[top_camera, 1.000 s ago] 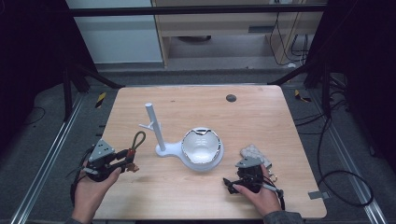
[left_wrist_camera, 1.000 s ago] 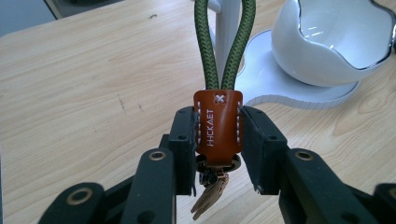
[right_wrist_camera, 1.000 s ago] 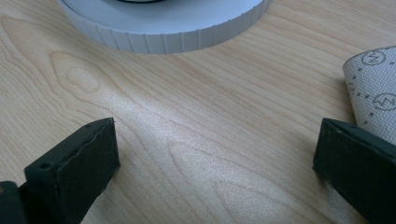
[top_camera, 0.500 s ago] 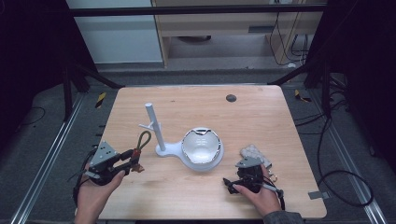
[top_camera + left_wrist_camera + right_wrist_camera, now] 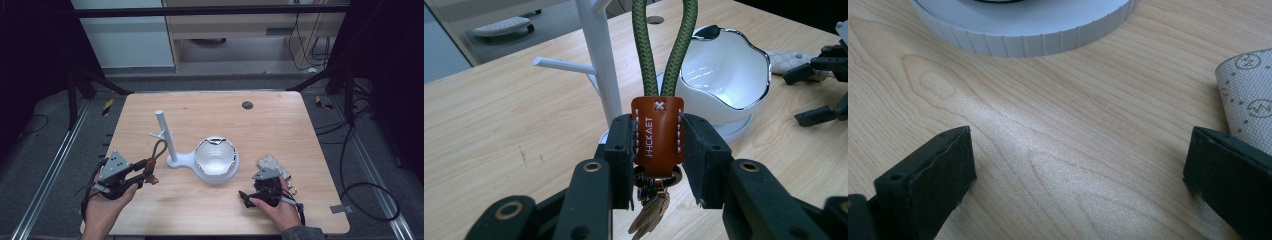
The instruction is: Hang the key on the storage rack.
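My left tool [image 5: 145, 169] at the lower left of the high view is clamped on the brown leather tab of the keychain [image 5: 657, 131], its green cord loop rising toward the white stand [image 5: 165, 137]. My right tool [image 5: 1080, 185] rests with jaws wide apart above the bare surface [image 5: 1058, 130], gripping nothing.

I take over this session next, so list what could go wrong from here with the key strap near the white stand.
1. The left gripper pinches only the brown leather tab; the green cord loop stands free above and could miss or snag the stand's side peg.
2. The white stand looks light; a bump might tip it.
3. The keys hang loose below the jaws and may drag on the table or hit the white bowl.
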`<state>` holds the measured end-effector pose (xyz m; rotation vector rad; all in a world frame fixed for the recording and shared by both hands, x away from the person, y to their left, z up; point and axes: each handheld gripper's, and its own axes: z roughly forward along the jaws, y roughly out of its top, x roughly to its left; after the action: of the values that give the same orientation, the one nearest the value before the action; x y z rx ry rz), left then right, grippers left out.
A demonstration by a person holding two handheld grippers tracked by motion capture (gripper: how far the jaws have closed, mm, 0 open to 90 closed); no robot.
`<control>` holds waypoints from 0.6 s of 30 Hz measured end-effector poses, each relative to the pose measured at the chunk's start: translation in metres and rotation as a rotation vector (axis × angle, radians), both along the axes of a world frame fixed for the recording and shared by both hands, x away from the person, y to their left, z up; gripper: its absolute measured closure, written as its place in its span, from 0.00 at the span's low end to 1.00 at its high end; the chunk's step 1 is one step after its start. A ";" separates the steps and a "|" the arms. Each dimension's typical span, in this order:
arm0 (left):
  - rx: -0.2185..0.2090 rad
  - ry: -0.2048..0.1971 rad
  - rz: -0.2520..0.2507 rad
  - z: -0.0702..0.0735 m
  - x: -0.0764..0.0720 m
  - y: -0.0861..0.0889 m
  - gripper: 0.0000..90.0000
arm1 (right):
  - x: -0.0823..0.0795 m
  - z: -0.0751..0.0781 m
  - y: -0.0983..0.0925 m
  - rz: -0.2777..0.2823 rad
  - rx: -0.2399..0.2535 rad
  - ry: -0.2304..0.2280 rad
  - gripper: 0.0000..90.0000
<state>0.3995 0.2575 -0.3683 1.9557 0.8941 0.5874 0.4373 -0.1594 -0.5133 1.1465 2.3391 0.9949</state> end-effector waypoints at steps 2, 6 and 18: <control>-0.002 -0.002 -0.001 0.001 0.000 0.000 0.73 | 0.000 0.000 0.000 0.000 0.000 0.000 0.00; -0.007 -0.007 -0.006 0.003 -0.001 -0.002 0.73 | 0.000 0.000 0.000 0.000 0.000 0.000 0.00; -0.011 -0.026 -0.015 0.012 -0.003 -0.006 0.73 | 0.000 0.000 0.000 0.000 -0.001 0.000 0.00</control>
<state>0.3966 0.2514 -0.3559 1.9389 0.8645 0.5966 0.4373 -0.1595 -0.5133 1.1462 2.3387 0.9942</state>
